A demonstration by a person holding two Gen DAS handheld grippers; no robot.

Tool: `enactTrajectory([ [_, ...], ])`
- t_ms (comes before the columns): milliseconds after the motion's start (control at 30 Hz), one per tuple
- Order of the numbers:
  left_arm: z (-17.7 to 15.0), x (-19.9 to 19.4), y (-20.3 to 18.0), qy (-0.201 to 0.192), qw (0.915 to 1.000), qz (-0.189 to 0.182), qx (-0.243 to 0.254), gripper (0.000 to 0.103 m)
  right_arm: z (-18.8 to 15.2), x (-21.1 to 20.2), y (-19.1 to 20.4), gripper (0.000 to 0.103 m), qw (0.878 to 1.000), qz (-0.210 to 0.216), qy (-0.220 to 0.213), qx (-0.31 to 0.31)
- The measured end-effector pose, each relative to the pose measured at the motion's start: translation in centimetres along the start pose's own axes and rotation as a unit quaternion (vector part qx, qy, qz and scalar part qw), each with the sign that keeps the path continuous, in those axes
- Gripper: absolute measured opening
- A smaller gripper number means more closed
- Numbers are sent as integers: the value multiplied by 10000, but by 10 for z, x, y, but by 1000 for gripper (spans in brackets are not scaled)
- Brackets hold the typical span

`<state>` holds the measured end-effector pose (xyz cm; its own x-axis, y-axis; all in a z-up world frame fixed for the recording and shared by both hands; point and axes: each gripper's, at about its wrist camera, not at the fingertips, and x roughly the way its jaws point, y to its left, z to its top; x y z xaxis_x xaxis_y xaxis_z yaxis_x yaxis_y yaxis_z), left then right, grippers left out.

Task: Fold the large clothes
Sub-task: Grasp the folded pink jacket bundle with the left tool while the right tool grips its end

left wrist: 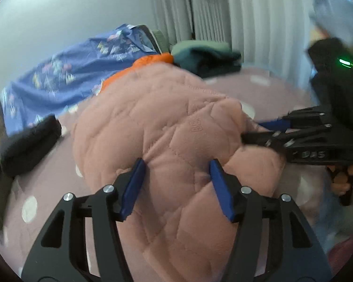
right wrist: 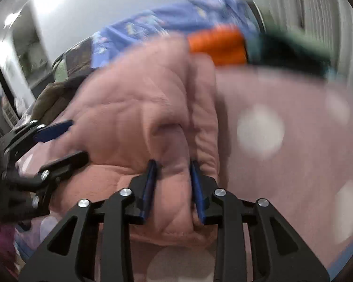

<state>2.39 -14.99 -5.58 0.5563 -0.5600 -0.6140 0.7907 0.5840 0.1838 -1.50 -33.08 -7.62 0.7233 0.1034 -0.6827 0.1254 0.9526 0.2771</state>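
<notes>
Nearest me, the left gripper (left wrist: 174,188) straddles a thick bulge of the pink quilted jacket (left wrist: 157,127), its blue pads pressing the padding. Just beside it, the right gripper (right wrist: 174,188) pinches a narrower ridge along the jacket's edge. The jacket lies bundled on the dotted pink bedsheet (right wrist: 282,129), so this looks like a fold mid-way; next, both need to carry it flat. Beyond sit folded dark clothes (left wrist: 207,58).

Pale wall (left wrist: 58,11), white pleated curtains (left wrist: 258,11), polka-dot pink bedsheet (right wrist: 294,129).
</notes>
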Motion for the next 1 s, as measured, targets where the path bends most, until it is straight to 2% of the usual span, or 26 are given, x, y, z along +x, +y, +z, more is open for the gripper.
enactTrajectory([
  [67, -2, 3, -18, -40, 9984, 403, 394, 59, 1, -3, -1, 31, 9999, 20, -44, 122],
  [100, 1, 4, -22, 36, 9977, 553, 388, 60, 3, -5, 2, 31, 9999, -25, -41, 109],
  [167, 4, 3, -22, 67, 9981, 536, 286, 62, 4, -7, 5, 32, 9999, -68, -19, 78],
  [267, 1, -1, -18, -9, 9989, 395, 264, 62, 5, -19, 3, 40, 9998, 67, -79, 147],
  [300, 0, -3, -15, -44, 9993, 318, 187, 62, 8, -24, 1, 48, 9997, 106, -129, 202],
  [333, -1, -4, -13, -62, 9995, 267, 129, 62, 7, -31, 0, 63, 9993, 111, -218, 284],
  [400, -1, -5, -10, -89, 9998, 202, 28, 62, 4, -36, -9, 76, 9989, -62, -256, 377],
  [467, 1, -4, -9, -88, 9998, 197, 34, 62, -3, -32, -18, 76, 9986, 18, -77, 529],
  [533, 1, -4, -11, -96, 9998, 189, 54, 63, -8, -23, -32, 79, 9952, 310, 133, 923],
  [567, 1, -4, -10, -104, 9998, 183, 54, 63, -12, -16, -43, 80, 9892, 590, 274, 1310],
  [667, -1, -5, -9, -117, 9998, 174, 36, 63, -17, -8, -59, 82, 9745, 1055, 484, 1920],
  [800, 1, -4, -10, -85, 9998, 151, 0, 64, -16, -7, -57, 84, 9754, 1082, 515, 1851],
  [1000, 3, -4, -10, -95, 9998, 154, -20, 66, -9, 5, -55, 85, 9684, 1332, 628, 2012],
])
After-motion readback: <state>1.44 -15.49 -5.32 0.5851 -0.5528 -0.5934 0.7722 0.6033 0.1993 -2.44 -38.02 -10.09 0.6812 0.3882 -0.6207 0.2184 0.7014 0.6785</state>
